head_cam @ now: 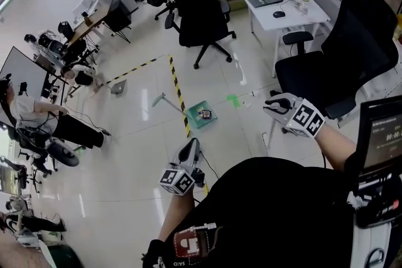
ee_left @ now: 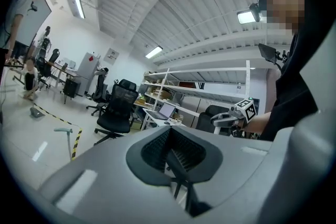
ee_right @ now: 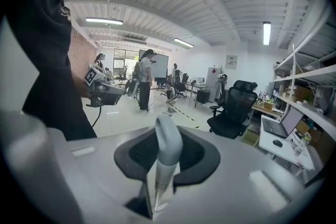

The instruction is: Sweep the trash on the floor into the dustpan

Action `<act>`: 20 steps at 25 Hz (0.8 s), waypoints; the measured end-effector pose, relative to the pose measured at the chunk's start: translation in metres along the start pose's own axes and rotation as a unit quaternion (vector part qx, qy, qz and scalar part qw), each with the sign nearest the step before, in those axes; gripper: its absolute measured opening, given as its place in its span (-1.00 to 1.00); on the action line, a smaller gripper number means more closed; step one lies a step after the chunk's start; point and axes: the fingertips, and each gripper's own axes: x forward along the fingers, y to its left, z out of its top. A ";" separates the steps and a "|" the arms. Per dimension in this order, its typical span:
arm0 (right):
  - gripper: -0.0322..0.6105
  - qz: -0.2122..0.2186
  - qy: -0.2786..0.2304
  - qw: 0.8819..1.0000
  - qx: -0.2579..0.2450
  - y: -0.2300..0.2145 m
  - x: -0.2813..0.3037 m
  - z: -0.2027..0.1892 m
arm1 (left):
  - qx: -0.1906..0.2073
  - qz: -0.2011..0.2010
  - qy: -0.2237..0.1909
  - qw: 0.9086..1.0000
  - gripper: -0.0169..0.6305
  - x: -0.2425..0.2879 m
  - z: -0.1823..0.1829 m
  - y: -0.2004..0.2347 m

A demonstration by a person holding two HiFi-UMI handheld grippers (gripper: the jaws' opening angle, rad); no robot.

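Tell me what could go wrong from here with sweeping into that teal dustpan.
1. The dustpan stands unheld. The left gripper is shut and away from it, so a sweep may shove it along.
2. The right gripper holds a pale handle close to the black chair, which a swing might hit.

Glossy floor [head_cam: 125, 160], teal dustpan [head_cam: 202, 115], striped tape [head_cam: 178, 94]

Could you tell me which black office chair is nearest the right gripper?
The chair at the head view's right edge, just behind the right gripper; others stand farther off.
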 end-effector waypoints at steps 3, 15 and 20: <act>-0.71 0.003 0.001 1.000 0.001 0.013 0.012 0.001 | 0.002 0.011 -0.005 1.000 -0.95 -0.022 0.003 0.012; -0.71 -0.037 0.005 0.999 0.024 0.063 0.027 0.034 | 0.005 -0.018 0.005 1.000 -0.95 -0.091 0.010 0.047; -0.71 -0.040 0.003 0.999 0.024 0.096 0.021 0.038 | 0.004 -0.019 0.008 1.000 -0.95 -0.117 0.001 0.049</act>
